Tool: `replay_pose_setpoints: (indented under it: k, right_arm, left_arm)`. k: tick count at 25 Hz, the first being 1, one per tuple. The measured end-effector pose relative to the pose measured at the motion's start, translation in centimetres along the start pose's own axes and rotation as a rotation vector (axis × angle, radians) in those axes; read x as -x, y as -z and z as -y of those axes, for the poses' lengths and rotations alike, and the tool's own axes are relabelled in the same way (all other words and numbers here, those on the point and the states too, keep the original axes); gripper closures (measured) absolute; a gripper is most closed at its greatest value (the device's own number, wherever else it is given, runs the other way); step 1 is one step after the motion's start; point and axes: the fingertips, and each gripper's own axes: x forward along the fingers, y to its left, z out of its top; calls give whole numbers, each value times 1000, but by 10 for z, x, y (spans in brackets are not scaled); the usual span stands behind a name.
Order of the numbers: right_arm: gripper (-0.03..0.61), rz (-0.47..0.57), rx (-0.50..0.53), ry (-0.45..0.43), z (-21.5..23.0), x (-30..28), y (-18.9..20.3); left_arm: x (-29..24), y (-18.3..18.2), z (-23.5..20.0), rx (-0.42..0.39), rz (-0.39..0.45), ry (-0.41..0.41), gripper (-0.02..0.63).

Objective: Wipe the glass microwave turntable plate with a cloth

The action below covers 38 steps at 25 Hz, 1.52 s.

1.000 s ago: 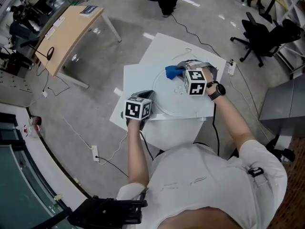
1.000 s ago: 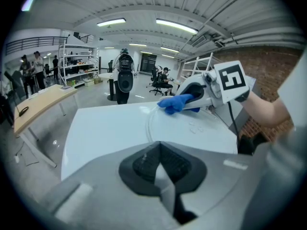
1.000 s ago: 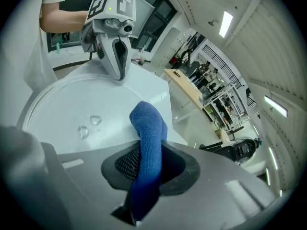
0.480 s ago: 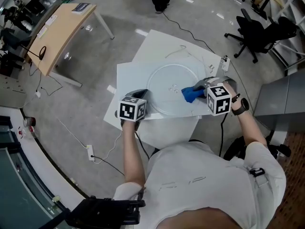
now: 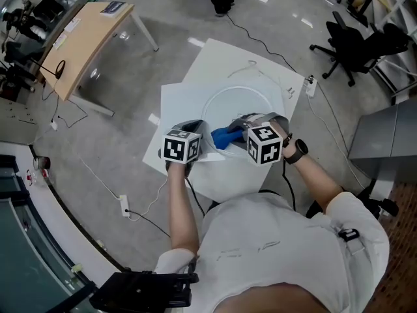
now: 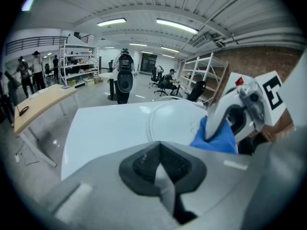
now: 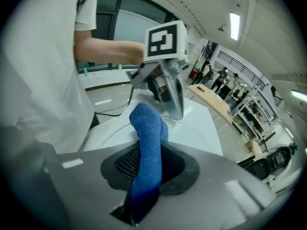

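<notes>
— Where is the plate sitting?
— The glass plate [image 5: 242, 108] is lying flat on the white table [image 5: 179, 106], and the blue cloth [image 5: 223, 137] is pressing on its near-left rim.
— Who is holding the cloth?
— My right gripper [image 5: 240, 130] is pinching it tight, so that it drags along with each wipe. My left gripper [image 6: 160, 166] is waiting just left of the plate, jaws closed on nothing, probably keeping out of the cloth's way.
</notes>
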Motion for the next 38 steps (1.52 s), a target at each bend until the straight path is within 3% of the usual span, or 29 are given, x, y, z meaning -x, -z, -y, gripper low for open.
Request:
replay_pose_setpoints:
  k: [3,6,10,13,16,20,28,33,38]
  right_arm:
    - [498,30,-98,110,47,-18,-6]
    - [499,-10,-126,211,84,-20,6]
    - [502,-138,-166,325,117,0,53]
    - [503,-208,-216,359,118,27,94]
    - [500,-241,-234,334,99,52,119]
    - [497,-240,-247,232,60,74,126]
    - [497,-160,-144,-47,-21,62,68]
    - [497,-66,-113,-85,-24,32,24]
    - [497,-43,-139,-27,15,2,2]
  left_arm:
    - [1,-1,-4,6,-1,-4,614]
    - [2,-2,-3,10,0,-3,614]
    - [2,-3,-3,7,4,-7,614]
    - [1,-2,-1,5,4,-8,614]
    - [1,-1,-1,1,4,-8,614]
    - [2,-2,-1,-6,8,-14,614]
    - [3,-3,-3,-7,11,-20,614]
    - [2,-3,-2,-10,14,-23,614]
    - [2,-3,-3,-12,15,-23,614]
